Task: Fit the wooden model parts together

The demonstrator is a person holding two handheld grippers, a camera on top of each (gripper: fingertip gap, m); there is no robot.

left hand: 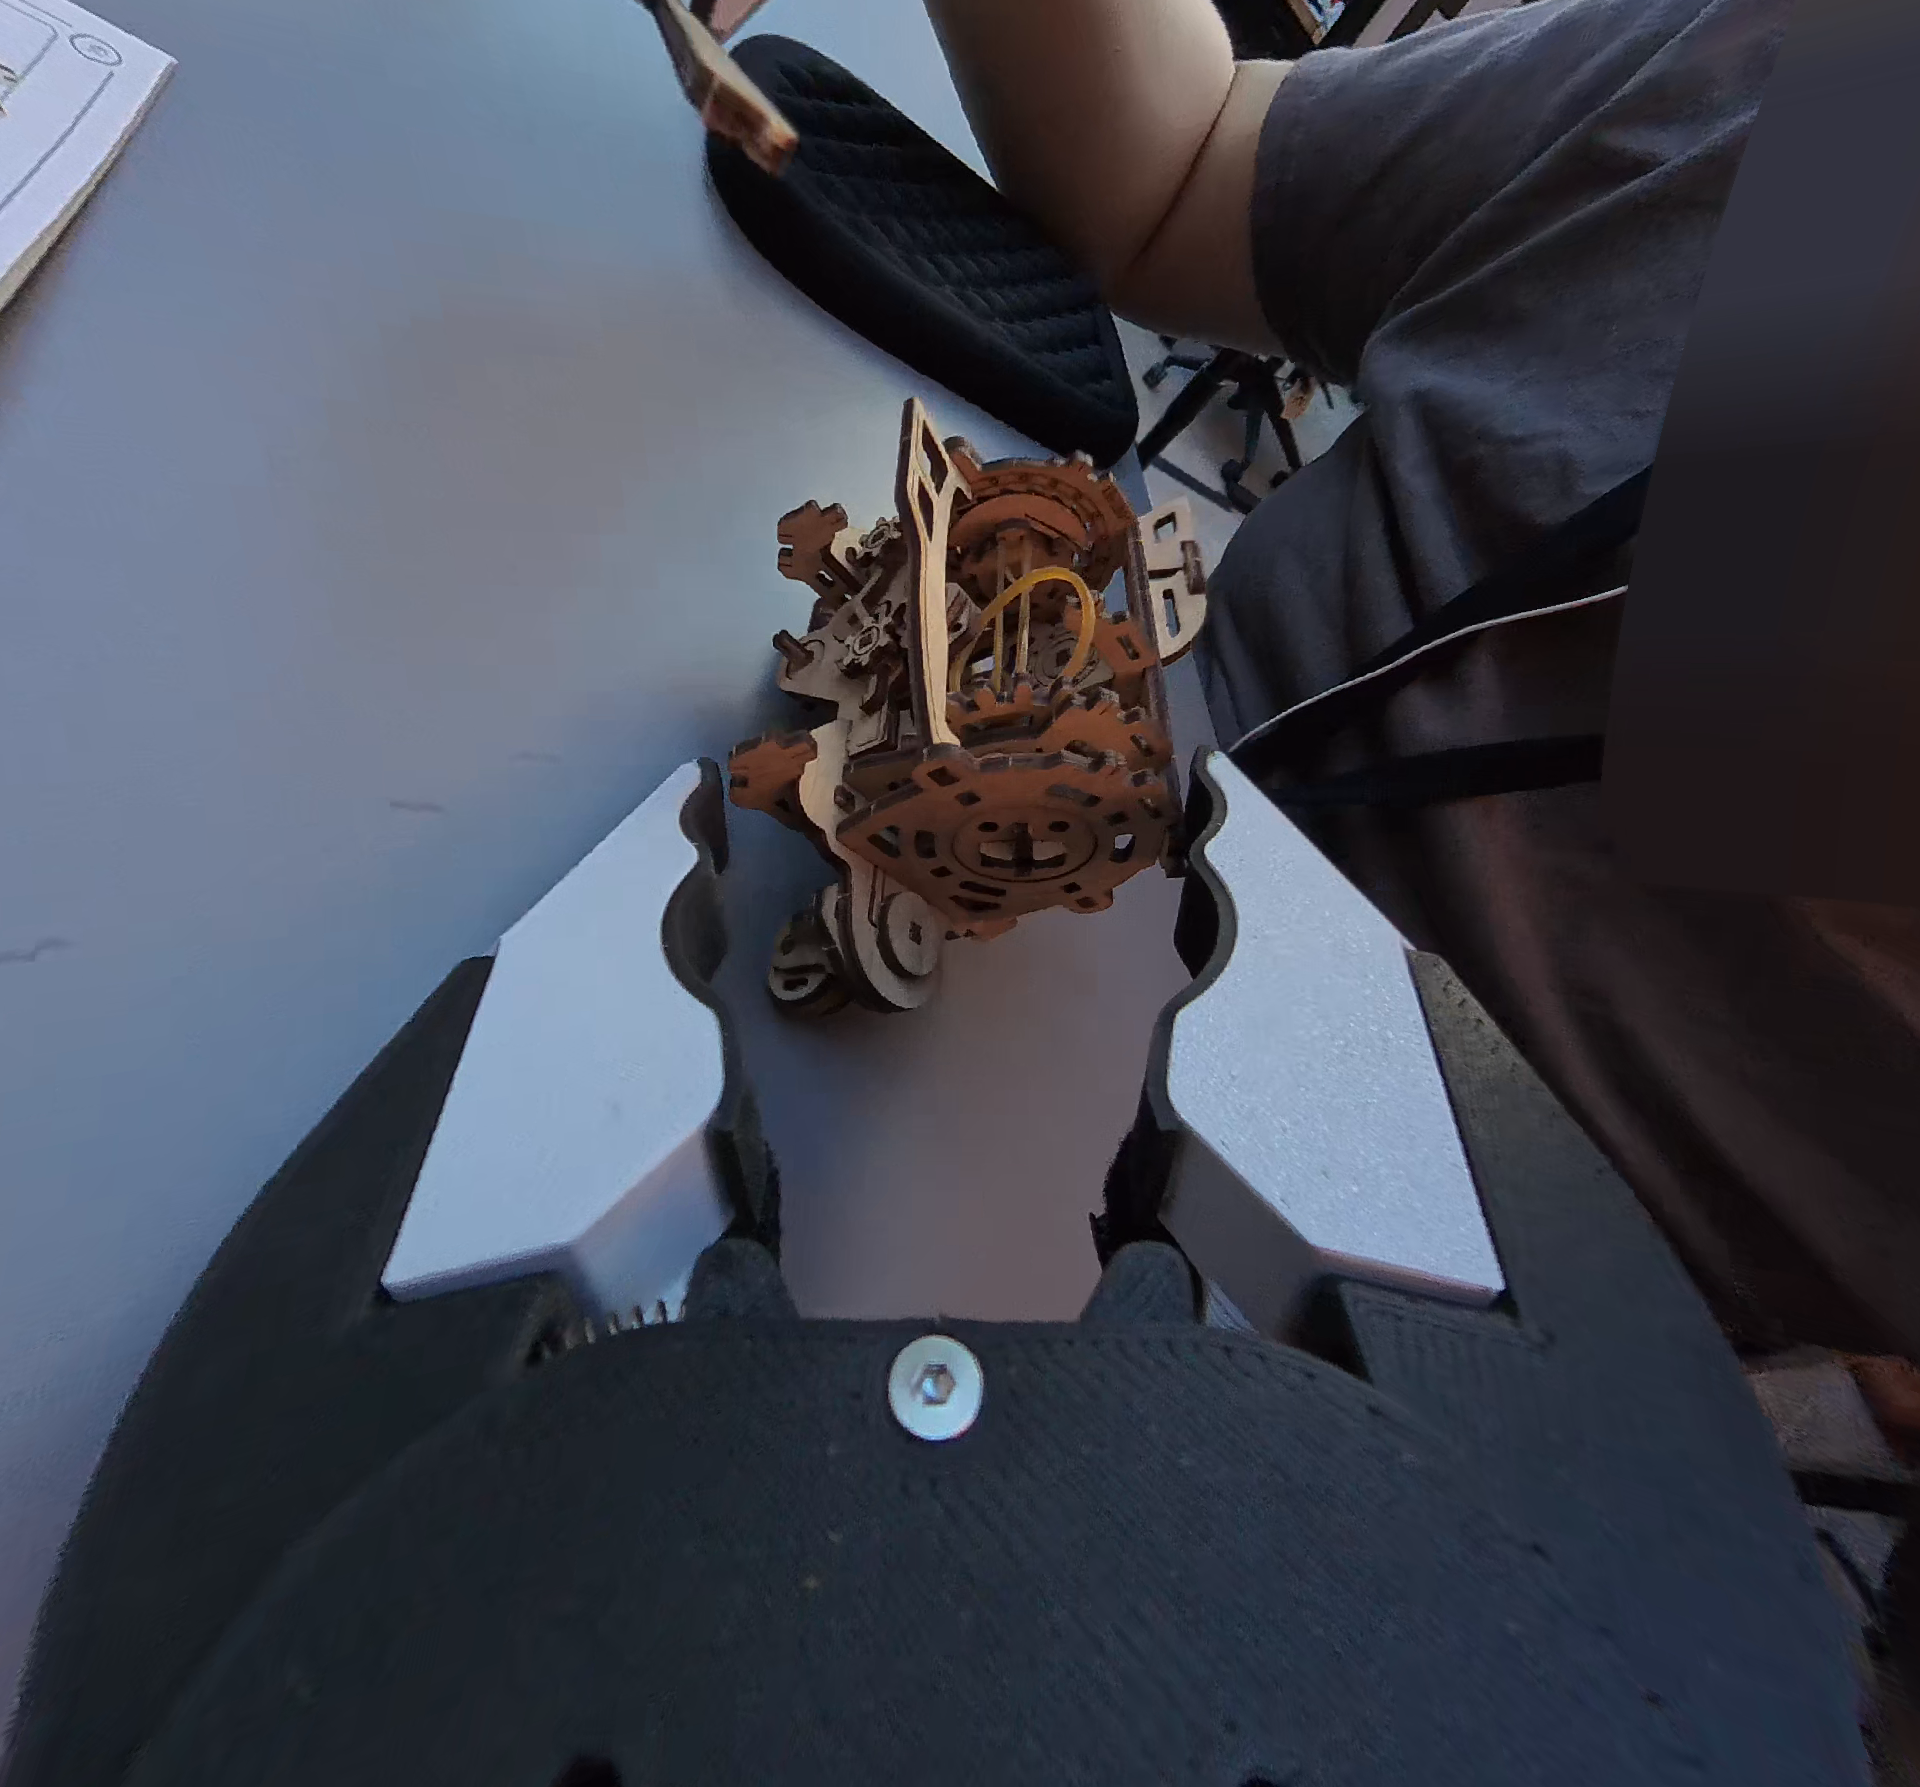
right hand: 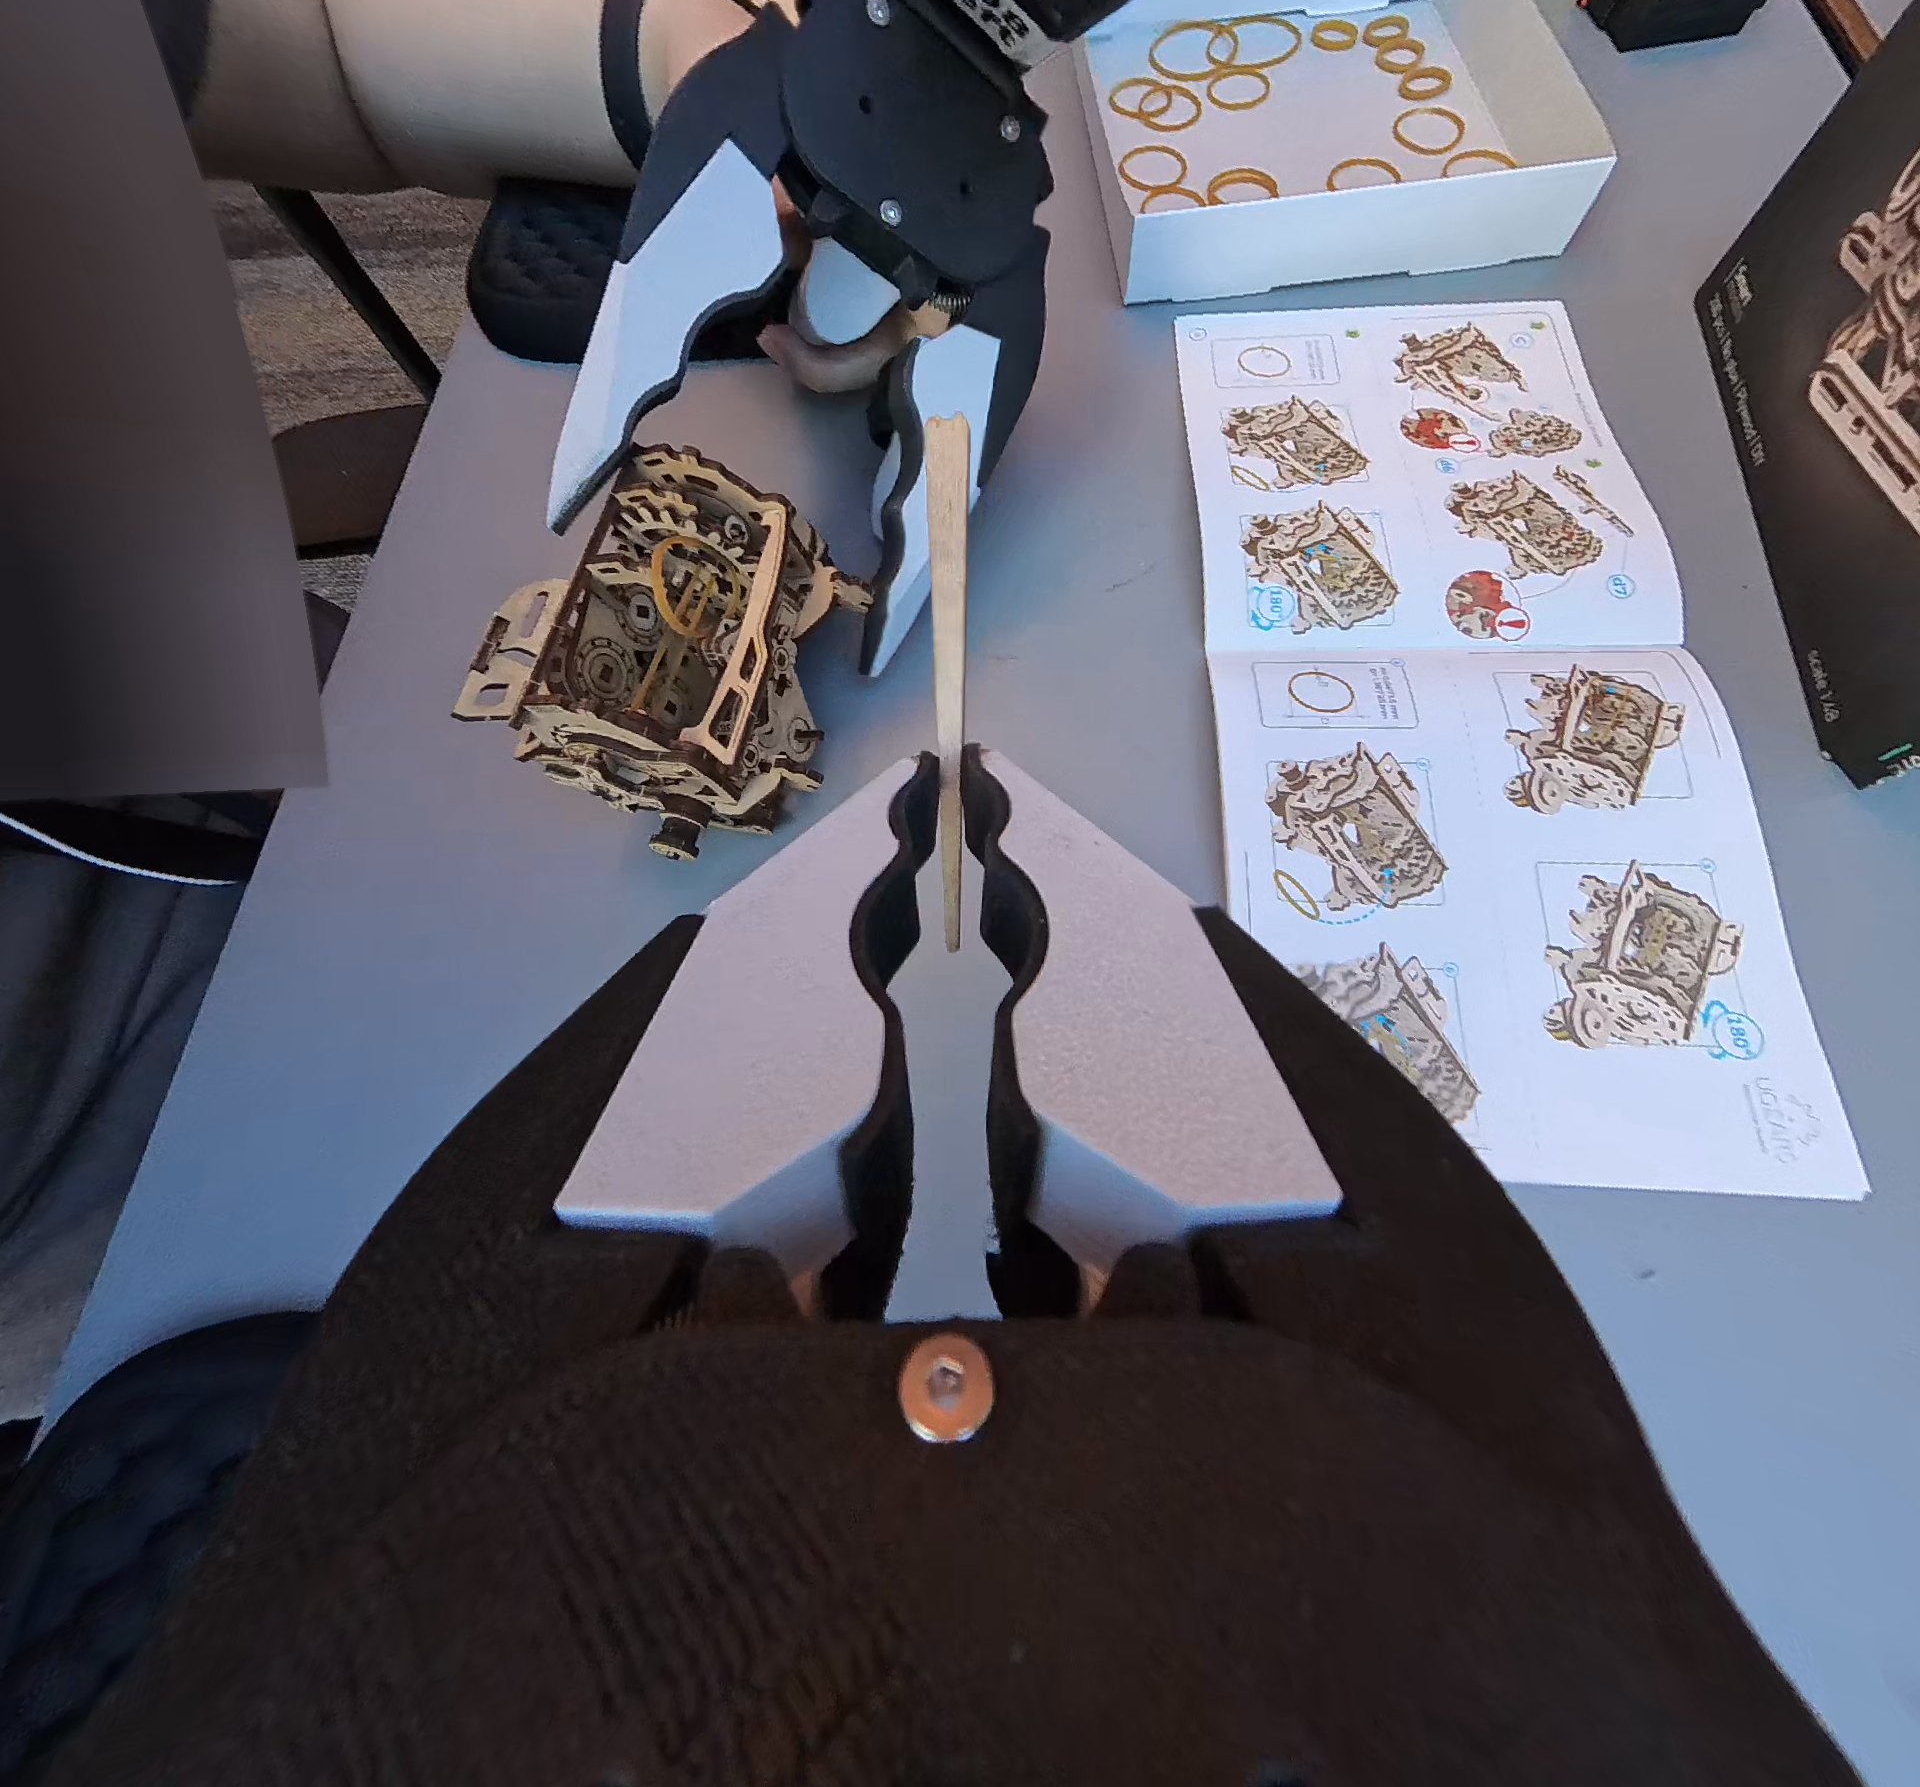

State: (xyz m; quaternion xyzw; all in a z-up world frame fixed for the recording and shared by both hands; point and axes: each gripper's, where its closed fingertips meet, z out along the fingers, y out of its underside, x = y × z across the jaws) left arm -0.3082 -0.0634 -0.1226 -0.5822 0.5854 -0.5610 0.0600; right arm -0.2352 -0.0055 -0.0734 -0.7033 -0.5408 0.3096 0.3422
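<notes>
I take this for an office or hobby workspace: a plain grey bench (right hand: 1091, 594) carries an open instruction booklet (right hand: 1455, 698), a white box of rubber bands (right hand: 1340, 220), a black wrist rest (left hand: 914, 251), with office chair legs (left hand: 1236, 418) beyond.
</notes>
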